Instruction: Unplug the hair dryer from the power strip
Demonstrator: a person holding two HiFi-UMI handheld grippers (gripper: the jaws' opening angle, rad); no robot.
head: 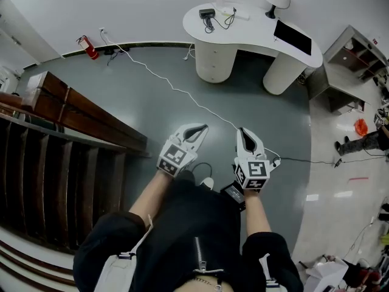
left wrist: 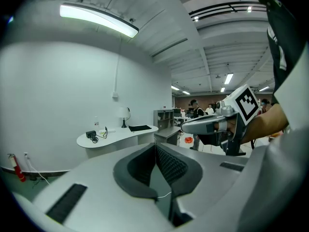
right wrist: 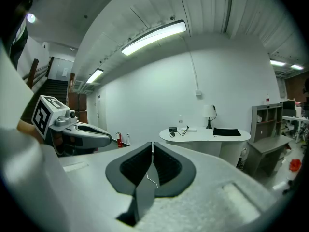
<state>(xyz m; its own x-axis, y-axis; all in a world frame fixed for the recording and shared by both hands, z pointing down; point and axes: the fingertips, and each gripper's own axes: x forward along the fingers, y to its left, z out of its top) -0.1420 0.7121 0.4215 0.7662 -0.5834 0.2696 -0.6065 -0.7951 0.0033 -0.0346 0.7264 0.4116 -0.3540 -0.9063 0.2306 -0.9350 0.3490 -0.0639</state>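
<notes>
Standing well back from the glossy, kidney-shaped white surface (head: 255, 34), the person is holding both tools out over the smooth grey floor (head: 182, 96). The left gripper (head: 202, 128) and right gripper (head: 242, 132) are sitting fully closed, ribbed black pads pressed together on nothing. The small black hair dryer (head: 208, 13) is lying at the surface's left end, its thin cord looping toward a white power strip (head: 239, 14).
</notes>
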